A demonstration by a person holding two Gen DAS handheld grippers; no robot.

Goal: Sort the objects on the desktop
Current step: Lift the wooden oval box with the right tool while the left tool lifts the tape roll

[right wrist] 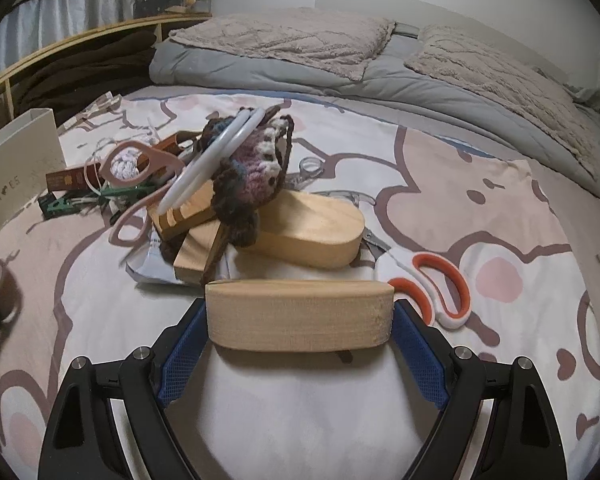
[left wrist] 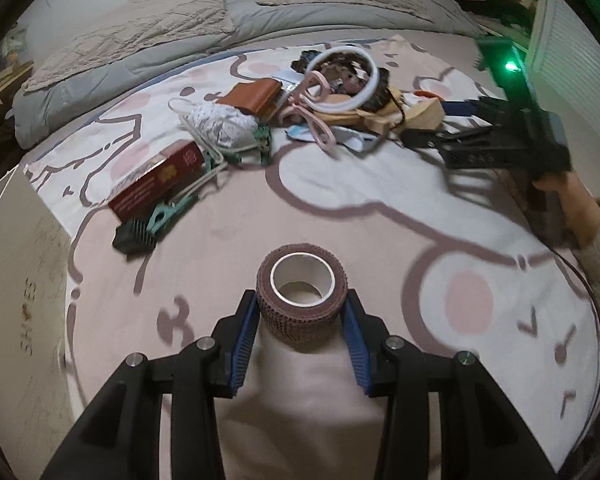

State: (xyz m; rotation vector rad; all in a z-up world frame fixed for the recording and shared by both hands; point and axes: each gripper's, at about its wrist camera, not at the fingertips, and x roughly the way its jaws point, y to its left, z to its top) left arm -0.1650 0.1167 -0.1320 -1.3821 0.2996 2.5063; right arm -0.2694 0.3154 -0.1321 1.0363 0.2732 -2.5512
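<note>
Left hand-held gripper (left wrist: pixel 301 312): its blue pads pinch a brown bandage roll (left wrist: pixel 301 300) by the sides, hollow core facing up, above the patterned bed sheet (left wrist: pixel 380 184). Right hand-held gripper (right wrist: pixel 300 316): its fingers clamp the two ends of an oblong wooden block (right wrist: pixel 300 314), held level above the sheet. Just beyond the block lies the heap of objects: a larger wooden block (right wrist: pixel 316 236), a crocheted piece (right wrist: pixel 248 176), a white ring (right wrist: pixel 212 160) and pink scissors (right wrist: pixel 140 176). Orange-handled scissors (right wrist: pixel 440 292) lie just right of the held block. A red box (left wrist: pixel 156 184) and a black brush (left wrist: pixel 134 236) lie at the heap's left side in the left view; a shoe box (right wrist: pixel 16 172) stands at the bed's left edge.
</note>
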